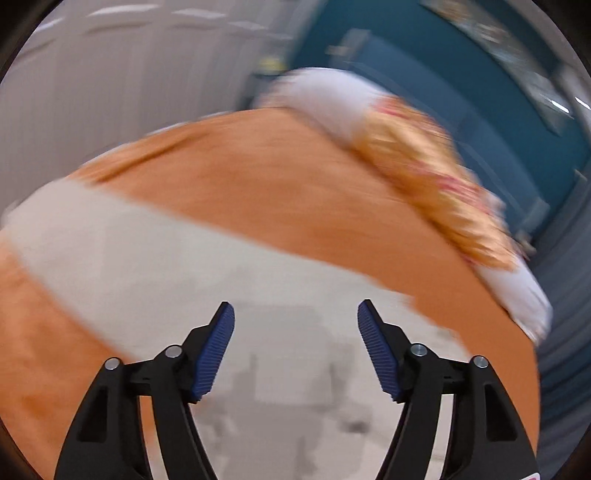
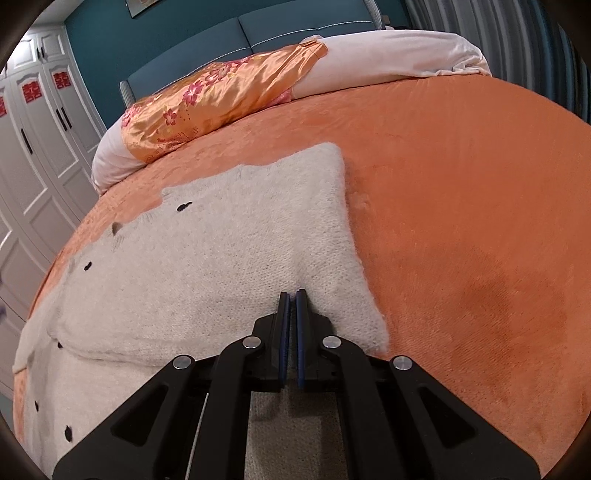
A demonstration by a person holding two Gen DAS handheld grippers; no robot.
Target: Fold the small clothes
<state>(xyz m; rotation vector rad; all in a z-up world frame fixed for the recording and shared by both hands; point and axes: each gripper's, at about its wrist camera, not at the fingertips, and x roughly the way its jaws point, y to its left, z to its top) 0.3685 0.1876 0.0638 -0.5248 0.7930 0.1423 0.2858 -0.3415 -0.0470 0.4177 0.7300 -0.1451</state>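
Note:
A cream knitted cardigan [image 2: 221, 240] with small dark buttons lies spread on the orange blanket [image 2: 461, 221] of a bed. My right gripper [image 2: 291, 295] is shut on a fold of the cardigan near its right edge, with the knit bunched at the fingertips. In the left wrist view, which is blurred by motion, the cardigan [image 1: 147, 266] lies below my left gripper [image 1: 295, 314]. The left gripper is open and empty above the cloth.
A folded white quilt [image 2: 388, 59] with an orange floral satin cover [image 2: 221, 96] lies at the head of the bed. A teal headboard [image 2: 258, 33] is behind it. White wardrobe doors [image 2: 33, 147] stand at the left.

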